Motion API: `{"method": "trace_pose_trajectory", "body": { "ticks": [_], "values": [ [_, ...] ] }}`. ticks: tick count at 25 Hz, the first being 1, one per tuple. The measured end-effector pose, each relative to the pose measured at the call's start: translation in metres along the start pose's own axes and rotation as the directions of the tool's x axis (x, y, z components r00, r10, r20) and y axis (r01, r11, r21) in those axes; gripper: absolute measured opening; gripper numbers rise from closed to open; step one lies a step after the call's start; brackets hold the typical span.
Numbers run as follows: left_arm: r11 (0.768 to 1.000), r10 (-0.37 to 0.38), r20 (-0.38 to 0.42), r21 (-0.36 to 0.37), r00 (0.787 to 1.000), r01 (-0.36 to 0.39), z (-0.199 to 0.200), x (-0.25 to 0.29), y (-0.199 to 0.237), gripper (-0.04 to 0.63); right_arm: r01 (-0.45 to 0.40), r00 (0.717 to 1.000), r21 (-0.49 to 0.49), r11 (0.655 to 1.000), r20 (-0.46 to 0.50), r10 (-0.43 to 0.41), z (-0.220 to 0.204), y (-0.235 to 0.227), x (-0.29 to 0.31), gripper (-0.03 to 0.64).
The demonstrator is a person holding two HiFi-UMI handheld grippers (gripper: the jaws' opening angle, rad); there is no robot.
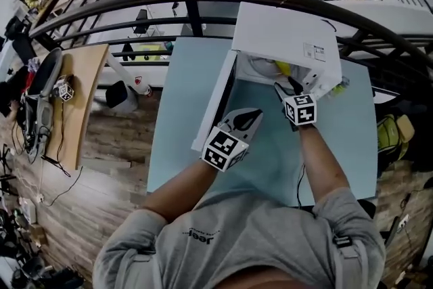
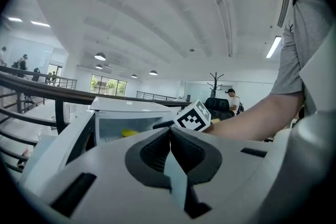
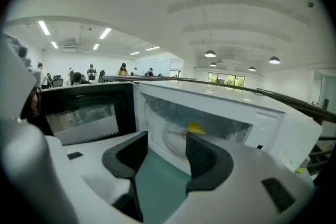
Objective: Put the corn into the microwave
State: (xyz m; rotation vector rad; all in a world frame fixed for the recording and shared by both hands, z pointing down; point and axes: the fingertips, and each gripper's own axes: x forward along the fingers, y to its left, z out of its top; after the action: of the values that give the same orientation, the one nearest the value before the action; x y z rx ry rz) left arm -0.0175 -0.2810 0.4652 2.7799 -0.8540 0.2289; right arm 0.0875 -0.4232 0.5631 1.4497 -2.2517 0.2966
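The white microwave [image 1: 284, 34] stands at the back of the pale blue table [image 1: 183, 112] with its door [image 1: 215, 101] swung open to the left. The yellow corn [image 1: 283, 67] lies inside on the turntable; it also shows as corn [image 3: 196, 127] in the right gripper view and as corn [image 2: 129, 132] in the left gripper view. My right gripper [image 1: 287, 85] hovers just in front of the cavity, open, with nothing between its jaws [image 3: 167, 152]. My left gripper [image 1: 252, 117] sits lower, near the door's edge, shut and empty [image 2: 170, 136].
A dark curved railing [image 1: 135, 0] runs behind the table. A wooden desk [image 1: 84, 98] with gear stands at the left, and a backpack [image 1: 392, 132] lies at the right. A small yellow-green thing [image 1: 343, 83] sits right of the microwave.
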Motion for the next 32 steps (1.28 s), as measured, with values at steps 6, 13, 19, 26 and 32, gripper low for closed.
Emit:
{"method": "trace_pose_trajectory", "body": {
  "ticks": [6, 13, 19, 26, 32],
  "values": [
    [0.995, -0.096, 0.025, 0.005, 0.995, 0.096, 0.008, -0.024, -0.015, 0.02, -0.032, 0.999, 0.082, 0.996, 0.036, 0.03, -0.002, 0.018, -0.044, 0.186],
    [0.99, -0.144, 0.011, -0.008, 0.99, 0.144, 0.011, -0.043, -0.032, 0.02, -0.094, 0.993, 0.181, 0.979, 0.088, 0.079, 0.003, 0.035, -0.096, 0.094],
    [0.999, -0.048, 0.0, 0.007, 0.999, 0.048, 0.015, -0.04, -0.042, 0.02, -0.169, 0.975, 0.204, 0.964, 0.178, 0.133, 0.019, 0.015, -0.135, 0.032],
    [0.995, 0.096, -0.003, -0.023, 0.995, -0.096, 0.019, -0.04, -0.057, 0.02, -0.251, 0.958, 0.186, 0.95, 0.185, 0.217, 0.007, -0.008, -0.189, 0.02],
    [0.979, 0.204, 0.029, -0.012, 0.978, -0.204, 0.035, -0.054, -0.078, 0.02, -0.335, 0.931, 0.13, 0.933, 0.2, 0.306, -0.004, -0.017, -0.244, 0.018]
  ]
}}
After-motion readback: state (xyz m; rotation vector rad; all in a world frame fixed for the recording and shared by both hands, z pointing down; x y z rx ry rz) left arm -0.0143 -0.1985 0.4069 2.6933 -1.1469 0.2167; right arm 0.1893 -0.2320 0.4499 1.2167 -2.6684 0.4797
